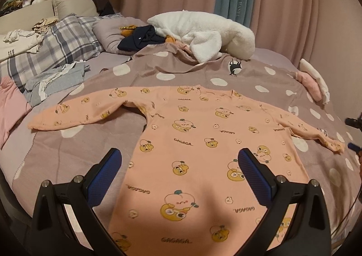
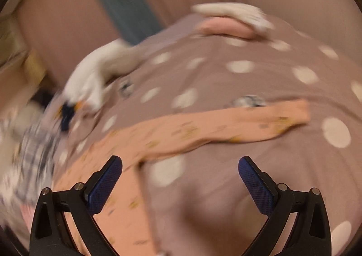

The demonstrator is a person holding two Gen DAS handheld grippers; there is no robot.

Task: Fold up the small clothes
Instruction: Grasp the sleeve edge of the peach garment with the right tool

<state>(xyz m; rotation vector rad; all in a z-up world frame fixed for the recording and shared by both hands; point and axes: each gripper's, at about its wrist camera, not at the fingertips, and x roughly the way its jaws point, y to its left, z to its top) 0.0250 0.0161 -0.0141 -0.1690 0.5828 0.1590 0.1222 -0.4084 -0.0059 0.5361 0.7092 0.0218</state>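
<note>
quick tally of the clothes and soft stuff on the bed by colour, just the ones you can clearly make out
Peach: 1, printed long-sleeve top, laid flat
Pink: 2, folded piece; garment
Grey: 1, crumpled clothes
Navy: 1, bundle
White: 1, fluffy blanket
Total: 6

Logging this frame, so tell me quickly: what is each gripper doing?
Left gripper: open, empty, over the pink top.
Right gripper: open, empty.
</note>
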